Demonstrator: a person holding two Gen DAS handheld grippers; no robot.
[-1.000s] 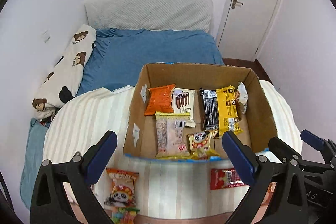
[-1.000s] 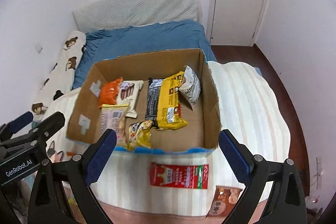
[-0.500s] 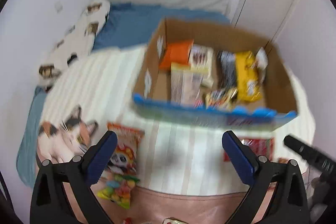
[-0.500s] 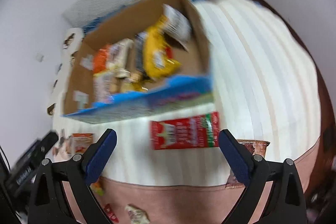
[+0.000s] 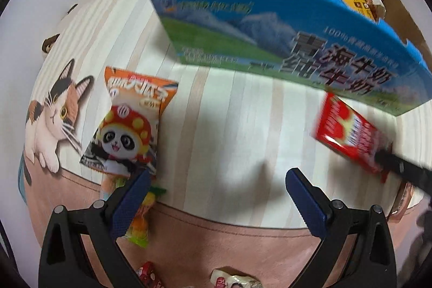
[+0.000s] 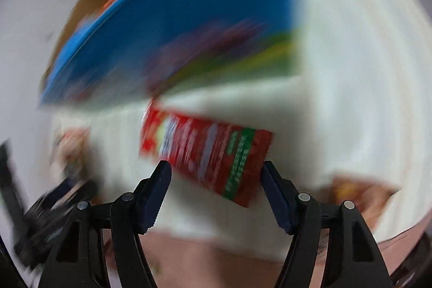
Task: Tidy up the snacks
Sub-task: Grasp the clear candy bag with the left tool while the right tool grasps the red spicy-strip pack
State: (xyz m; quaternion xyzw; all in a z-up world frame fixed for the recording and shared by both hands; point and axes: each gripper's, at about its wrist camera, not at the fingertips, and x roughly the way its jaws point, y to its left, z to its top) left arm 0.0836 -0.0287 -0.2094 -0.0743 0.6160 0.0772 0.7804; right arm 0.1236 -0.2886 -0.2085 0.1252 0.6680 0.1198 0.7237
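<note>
Both grippers had dropped close to the blanket (image 5: 243, 126) since a second before. The right gripper (image 6: 216, 174) was closing around one red packet (image 6: 208, 153) beside the box (image 5: 270, 26). The left gripper (image 5: 216, 180) hung spread, empty, near one panda bag (image 5: 127, 126).

The box (image 5: 270, 26) carries print on its blue and green front: small white "100%" followed by characters too small to read, and below it large dark Chinese characters in two rows, ending in "牛奶". The orange panda packet (image 5: 127, 126) has white stylised Chinese lettering I cannot make out. Print on the red packet (image 6: 208, 153) is blurred in both views
</note>
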